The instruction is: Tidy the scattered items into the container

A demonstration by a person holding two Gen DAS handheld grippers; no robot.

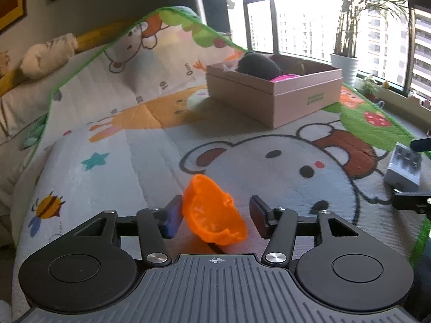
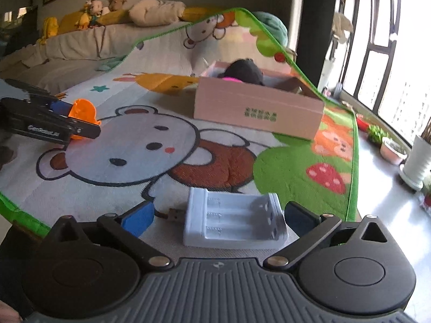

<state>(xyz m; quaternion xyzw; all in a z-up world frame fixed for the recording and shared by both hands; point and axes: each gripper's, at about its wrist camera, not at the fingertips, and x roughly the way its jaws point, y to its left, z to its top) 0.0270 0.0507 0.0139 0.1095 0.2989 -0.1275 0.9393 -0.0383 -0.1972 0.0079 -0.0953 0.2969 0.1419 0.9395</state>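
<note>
An orange plastic half-shell [image 1: 214,214] lies on the cartoon play mat between the fingers of my left gripper [image 1: 215,215], which is open around it; it also shows in the right wrist view [image 2: 82,114]. A white battery charger [image 2: 233,222] with a USB plug lies between the fingers of my right gripper [image 2: 218,218], which is open; the charger also shows in the left wrist view [image 1: 404,168]. The pink cardboard box [image 1: 274,95] stands farther back on the mat, holding a dark round item and something pink; it also shows in the right wrist view [image 2: 258,111].
The mat [image 1: 269,161] covers a bed or sofa with cushions and plush toys [image 2: 94,8] behind. Windows and potted plants [image 2: 417,158] stand on a ledge to the right, past the mat's green edge.
</note>
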